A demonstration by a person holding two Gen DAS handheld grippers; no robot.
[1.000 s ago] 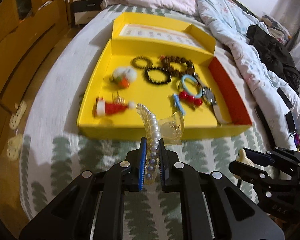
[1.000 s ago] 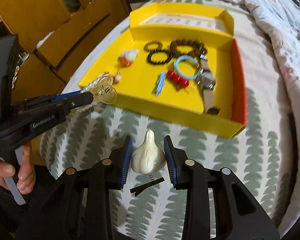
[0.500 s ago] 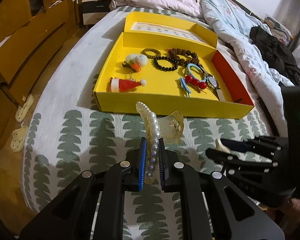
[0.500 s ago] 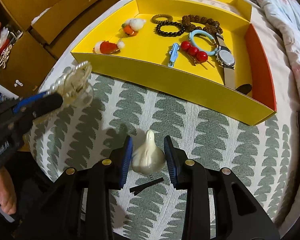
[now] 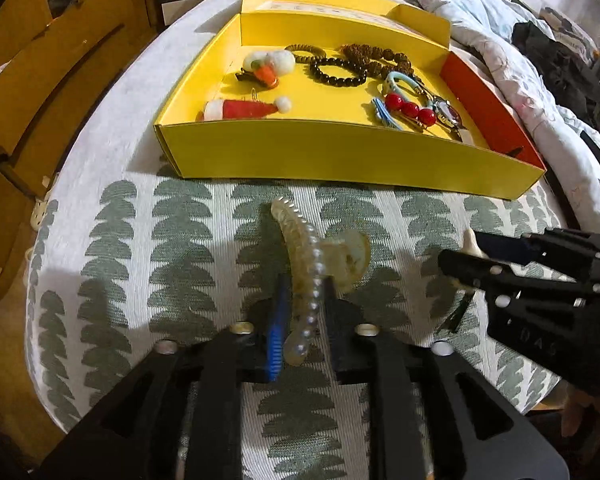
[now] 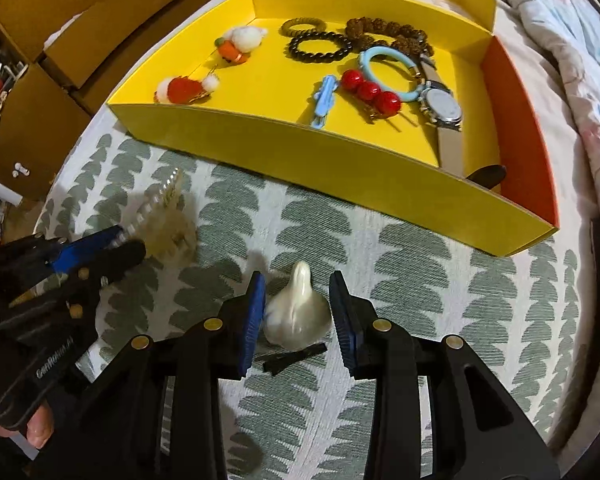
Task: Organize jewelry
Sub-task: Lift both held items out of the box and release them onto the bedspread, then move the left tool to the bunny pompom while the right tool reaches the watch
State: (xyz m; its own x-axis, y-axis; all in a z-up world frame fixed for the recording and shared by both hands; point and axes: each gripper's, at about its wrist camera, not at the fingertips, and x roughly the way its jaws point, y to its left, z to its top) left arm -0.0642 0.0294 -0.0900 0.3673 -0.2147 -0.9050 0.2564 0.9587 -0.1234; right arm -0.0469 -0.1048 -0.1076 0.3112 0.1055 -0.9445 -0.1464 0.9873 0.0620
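Both claws point steeply down at the leaf-patterned bedcover, side by side in front of the yellow box. Left gripper has its jaws opening, with the pearl-trimmed hair claw between them; a gap shows on the blue-pad side, so the pads no longer press it, though whether the other pad touches the clip I cannot tell. The clip's clear amber body leans toward the right gripper, its pearl edge curving up and away toward the box. Right gripper also has its jaws opening, narrowly parted around the white swan-shaped clip; a slim gap shows at each pad, and the clip sits on the cover with its neck aimed at the box and a dark metal clasp poking out beneath it. A thumb tip of the person shows under the left tool in the right wrist view. Neither clip is in the box. Inside it lie a Santa-hat clip and a white-and-orange pompom clip on the left, a coiled brown hair tie, a black bead bracelet and a brown bead strand toward the back, then a blue hair clip, a red-ball clip, a light blue bangle and a wristwatch with a beige strap toward the right. The box's right inner wall is orange-red, and a flat lid panel stands open behind it.
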